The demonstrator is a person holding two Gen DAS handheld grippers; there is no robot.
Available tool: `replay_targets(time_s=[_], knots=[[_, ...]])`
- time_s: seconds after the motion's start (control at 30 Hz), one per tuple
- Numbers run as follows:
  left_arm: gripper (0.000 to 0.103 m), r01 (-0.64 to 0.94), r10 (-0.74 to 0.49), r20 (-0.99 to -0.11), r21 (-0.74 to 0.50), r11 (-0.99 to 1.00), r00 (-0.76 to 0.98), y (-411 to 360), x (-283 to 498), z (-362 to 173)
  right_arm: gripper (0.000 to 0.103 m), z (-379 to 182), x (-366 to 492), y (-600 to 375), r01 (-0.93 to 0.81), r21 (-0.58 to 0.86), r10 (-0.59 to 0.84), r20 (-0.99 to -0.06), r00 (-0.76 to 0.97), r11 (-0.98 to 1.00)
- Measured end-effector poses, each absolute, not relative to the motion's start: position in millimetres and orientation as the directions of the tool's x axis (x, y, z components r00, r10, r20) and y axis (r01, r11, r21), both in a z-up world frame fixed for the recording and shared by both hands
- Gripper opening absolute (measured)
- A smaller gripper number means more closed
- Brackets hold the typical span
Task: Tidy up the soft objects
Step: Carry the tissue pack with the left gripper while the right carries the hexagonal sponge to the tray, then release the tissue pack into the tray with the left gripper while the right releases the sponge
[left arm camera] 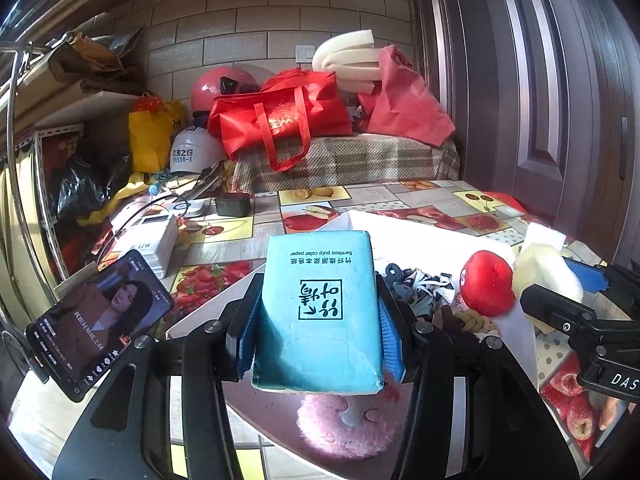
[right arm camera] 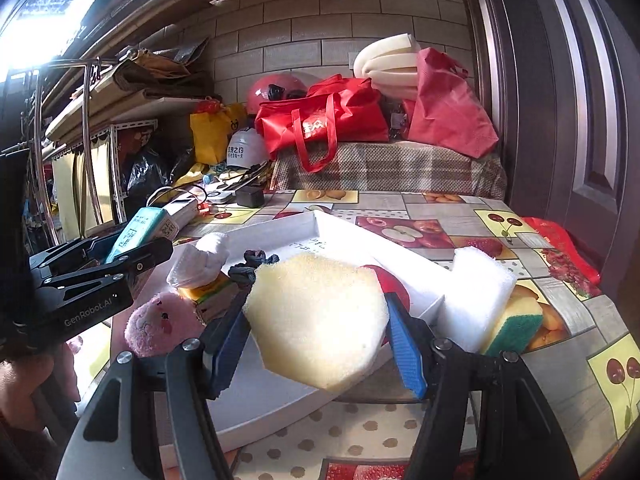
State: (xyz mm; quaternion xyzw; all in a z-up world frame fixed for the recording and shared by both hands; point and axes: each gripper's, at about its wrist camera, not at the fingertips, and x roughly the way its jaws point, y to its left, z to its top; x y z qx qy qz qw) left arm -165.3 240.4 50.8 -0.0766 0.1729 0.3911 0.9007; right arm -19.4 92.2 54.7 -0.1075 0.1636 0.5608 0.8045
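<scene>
The left gripper (left arm camera: 318,330) was clamped on a blue tissue pack (left arm camera: 318,312); the right gripper (right arm camera: 320,336) gripped a yellow sponge (right arm camera: 316,316) above the white tray (right arm camera: 280,396).

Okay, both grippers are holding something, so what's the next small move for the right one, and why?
Probably lower the right gripper and let go of the yellow sponge into the white tray. The sponge is clamped between the blue pads, hanging over the tray's near part, and other soft things already lie in the tray.
</scene>
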Motion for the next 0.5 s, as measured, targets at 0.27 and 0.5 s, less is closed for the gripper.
replay_targets(time_s=[0.27, 0.5], knots=[[0.050, -0.740, 0.668, -0.398, -0.041, 0.671, 0.628, 268, -158, 49, 0.066, 48, -37, 126, -0.968, -0.058, 0.849, -0.469, 0.243, 0.245], [0.050, -0.753, 0.657, -0.430, -0.088, 0.652, 0.619, 283, -159, 47, 0.066, 46, -27, 148, -0.960, -0.087, 0.824, -0.495, 0.275, 0.267]])
